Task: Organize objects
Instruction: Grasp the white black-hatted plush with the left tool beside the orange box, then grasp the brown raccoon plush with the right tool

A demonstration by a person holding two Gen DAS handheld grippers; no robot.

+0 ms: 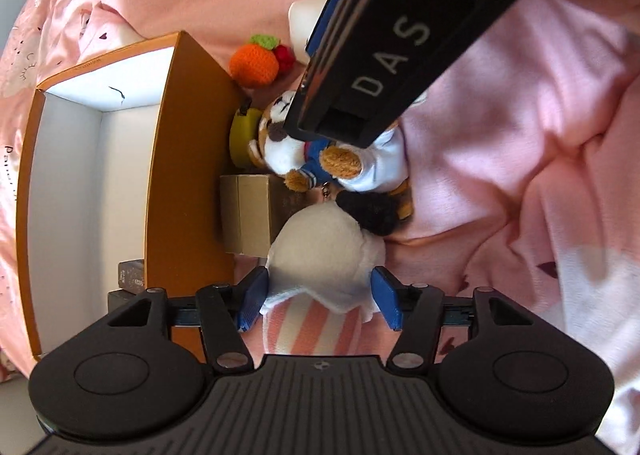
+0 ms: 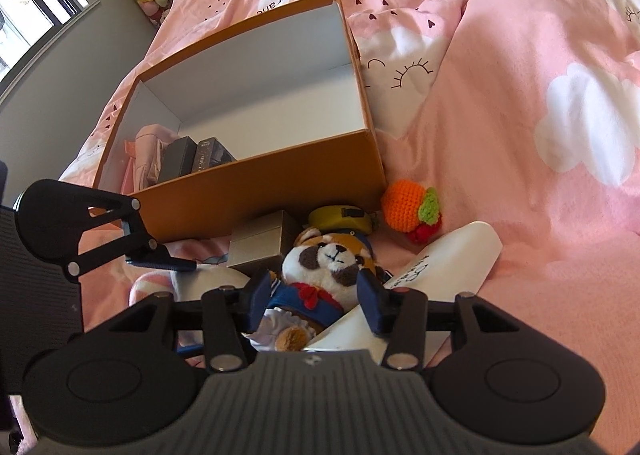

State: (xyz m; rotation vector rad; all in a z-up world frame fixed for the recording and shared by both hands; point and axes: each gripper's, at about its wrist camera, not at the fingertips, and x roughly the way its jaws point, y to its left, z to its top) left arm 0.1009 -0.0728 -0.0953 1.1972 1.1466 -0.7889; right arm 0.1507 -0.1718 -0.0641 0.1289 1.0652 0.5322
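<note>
Left gripper (image 1: 320, 297) has its jaws apart w/ a white plush (image 1: 324, 251) between them, pads just beside it, not clamped. Right gripper (image 2: 316, 301) is also apart, around the panda plush (image 2: 328, 267). Both plushes lie on the pink blanket (image 2: 500, 175), in front of the orange box (image 2: 256, 191). Near them: crochet orange (image 2: 404, 211), small carton (image 2: 260, 243), white tube (image 2: 452, 255). Inside the box are dark boxes (image 2: 196, 159).
</note>
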